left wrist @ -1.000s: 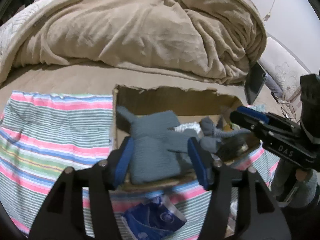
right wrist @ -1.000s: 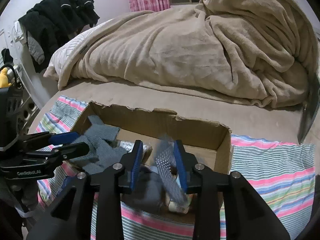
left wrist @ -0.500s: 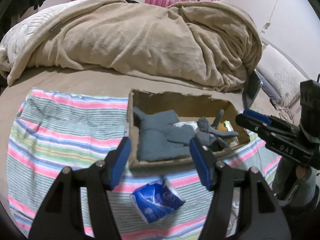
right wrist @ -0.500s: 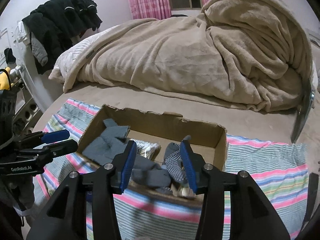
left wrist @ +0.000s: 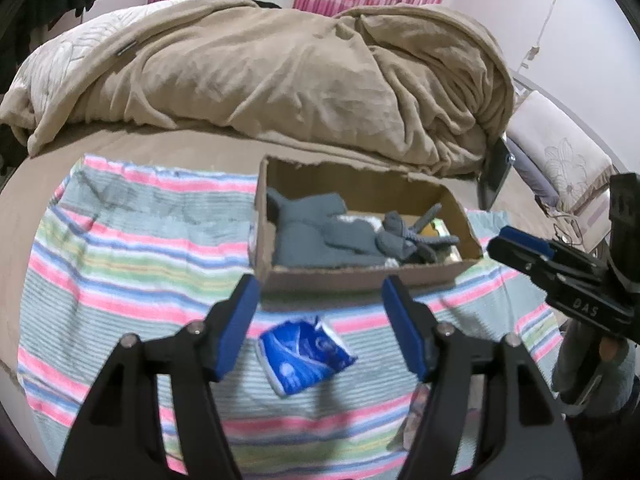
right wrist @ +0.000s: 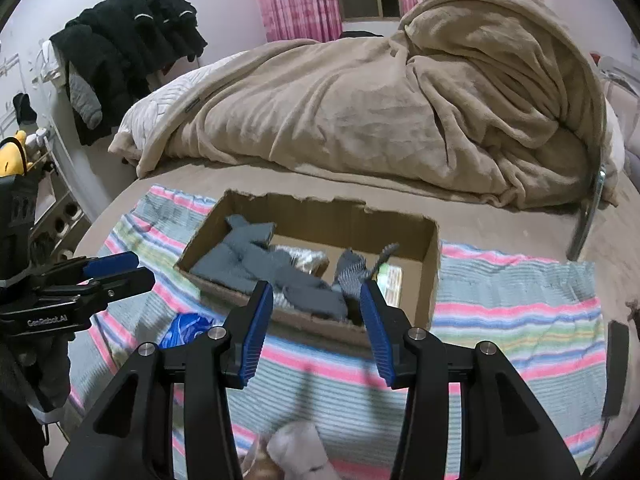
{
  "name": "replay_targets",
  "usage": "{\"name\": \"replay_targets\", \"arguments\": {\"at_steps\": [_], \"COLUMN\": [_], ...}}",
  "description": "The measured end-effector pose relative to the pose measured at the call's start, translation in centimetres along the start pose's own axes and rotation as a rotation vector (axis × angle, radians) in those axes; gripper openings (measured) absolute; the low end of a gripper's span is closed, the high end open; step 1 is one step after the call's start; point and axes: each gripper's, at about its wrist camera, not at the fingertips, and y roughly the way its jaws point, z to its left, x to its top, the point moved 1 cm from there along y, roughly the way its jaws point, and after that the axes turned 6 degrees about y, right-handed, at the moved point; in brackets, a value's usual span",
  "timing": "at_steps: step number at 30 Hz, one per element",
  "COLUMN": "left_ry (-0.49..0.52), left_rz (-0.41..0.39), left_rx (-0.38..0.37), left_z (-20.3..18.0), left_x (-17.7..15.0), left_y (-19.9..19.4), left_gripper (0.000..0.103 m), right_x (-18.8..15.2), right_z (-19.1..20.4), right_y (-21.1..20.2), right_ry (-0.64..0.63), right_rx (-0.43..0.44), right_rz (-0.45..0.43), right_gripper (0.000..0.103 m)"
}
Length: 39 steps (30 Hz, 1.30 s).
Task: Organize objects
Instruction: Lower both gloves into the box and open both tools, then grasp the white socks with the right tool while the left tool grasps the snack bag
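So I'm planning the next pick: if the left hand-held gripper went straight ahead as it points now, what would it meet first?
Probably the blue packet on the striped cloth, between and just below the open left hand-held gripper; depth is unclear.

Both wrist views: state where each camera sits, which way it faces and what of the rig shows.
Left wrist: rides on the left gripper, facing the cardboard box and beige blanket; its open fingers frame a blue packet; the right gripper enters at right.
Right wrist: rides on the right gripper, facing the same box from the other side; the left gripper enters at left.
Shared: box, grey socks, striped towel, blanket.
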Motion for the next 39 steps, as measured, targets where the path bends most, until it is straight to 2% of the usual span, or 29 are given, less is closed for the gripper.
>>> {"name": "replay_targets", "arguments": {"at_steps": [6,9,27,39], "left_ry": [-0.022,-0.026,-0.012,0.015], "left_rz": [0.02,0.036,0.126,0.164], "left_rx": [-0.005,-0.009,-0.057,-0.082], "left_z": [-0.2,-0.4,-3.4,-5.6], "left_x": [-1.9,-3.0,-8.1,-10.2], "left_y": [-0.4,-0.5,0.8,1.9], "left_gripper": [0.073,0.073,0.074,0.074], "right_x": [-1.7,-2.6,-8.7,-10.9], "right_z": [-0.1,-0.1,-0.7,-1.1], "right_y": [-1.0,-1.3,-1.2,-0.3], "right_ry": [0.008,0.013,0.034,0.049], "right_rx": [-0.005,-0.004,-0.003,0.006], "right_rz": [0.011,0.02,0.114,0.158], "right_gripper": [0.049,0.055,0.055,0.055]}}
